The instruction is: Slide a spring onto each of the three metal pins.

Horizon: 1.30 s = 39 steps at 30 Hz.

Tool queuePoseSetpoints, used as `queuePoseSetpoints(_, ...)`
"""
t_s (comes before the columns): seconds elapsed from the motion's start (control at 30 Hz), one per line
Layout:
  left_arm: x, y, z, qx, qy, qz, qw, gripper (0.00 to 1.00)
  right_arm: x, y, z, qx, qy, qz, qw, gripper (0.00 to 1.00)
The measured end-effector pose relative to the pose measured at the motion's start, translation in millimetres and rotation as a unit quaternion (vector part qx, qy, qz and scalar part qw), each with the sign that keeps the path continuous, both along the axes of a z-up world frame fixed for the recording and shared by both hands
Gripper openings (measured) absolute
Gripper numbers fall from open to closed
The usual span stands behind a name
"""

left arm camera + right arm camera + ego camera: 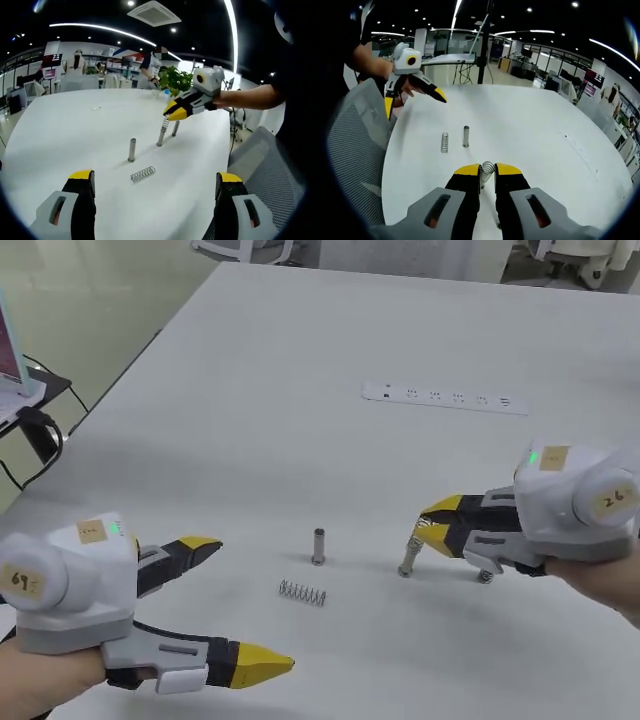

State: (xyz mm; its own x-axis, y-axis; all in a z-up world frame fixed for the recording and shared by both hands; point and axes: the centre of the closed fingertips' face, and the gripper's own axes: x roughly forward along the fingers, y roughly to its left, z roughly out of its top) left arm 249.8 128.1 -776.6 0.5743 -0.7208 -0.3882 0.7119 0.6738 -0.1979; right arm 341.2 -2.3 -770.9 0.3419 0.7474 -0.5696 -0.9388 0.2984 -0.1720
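Note:
Three metal pins stand on the white table. The middle pin is bare, and a loose spring lies beside it. My right gripper is shut on a second spring, held over the top of a tilted-looking pin. A third pin stands partly hidden under that gripper. Near the table's front left my left gripper is open and holds nothing.
A white power strip lies flat on the far side of the table. A grey mesh chair stands at the table's near edge. People and desks are far off in the background.

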Motion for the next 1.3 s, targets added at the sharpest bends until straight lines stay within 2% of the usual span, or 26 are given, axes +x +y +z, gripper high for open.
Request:
queuePoseSetpoints(0.17, -0.6, 1.0, -0.6, 0.002, 0.000, 0.001, 1.0000, 0.97, 1.8, 1.7, -15.3, -0.018, 0.009, 0.003, 0.9998, 0.08)
queuePoseSetpoints(0.4, -1.8, 2.9, -0.8, 0.002, 0.002, 0.002, 1.0000, 0.97, 2.5, 3.0, -33.8, -0.059, 0.004, 0.016, 0.9981, 0.08)
queuePoseSetpoints(0.57, -1.6, 3.9, 1.1, 0.001, 0.001, 0.003, 1.0000, 0.97, 2.0, 2.5, -40.4, -0.068, 0.010, 0.015, 0.9975, 0.08)
queuePoseSetpoints(0.7, -0.4, 4.9, 2.4, 0.001, 0.000, 0.004, 1.0000, 0.97, 1.7, 3.0, -40.2, -0.062, 0.016, 0.013, 0.9978, 0.09)
queuePoseSetpoints(1.03, -0.1, 0.8, 4.3, 0.000, -0.001, -0.002, 1.0000, 0.96, 1.2, 2.2, -34.7, -0.058, 0.015, 0.013, 0.9981, 0.11)
queuePoseSetpoints(1.23, -0.2, 1.2, 4.9, -0.001, -0.003, -0.002, 1.0000, 0.96, -3.9, -5.8, -25.4, -0.044, 0.013, 0.005, 0.9989, 0.16)
queuePoseSetpoints(1.3, 0.5, 0.9, 6.0, -0.004, -0.003, 0.000, 1.0000, 0.96, -3.6, -7.8, -18.4, -0.020, 0.019, -0.012, 0.9995, 0.17)
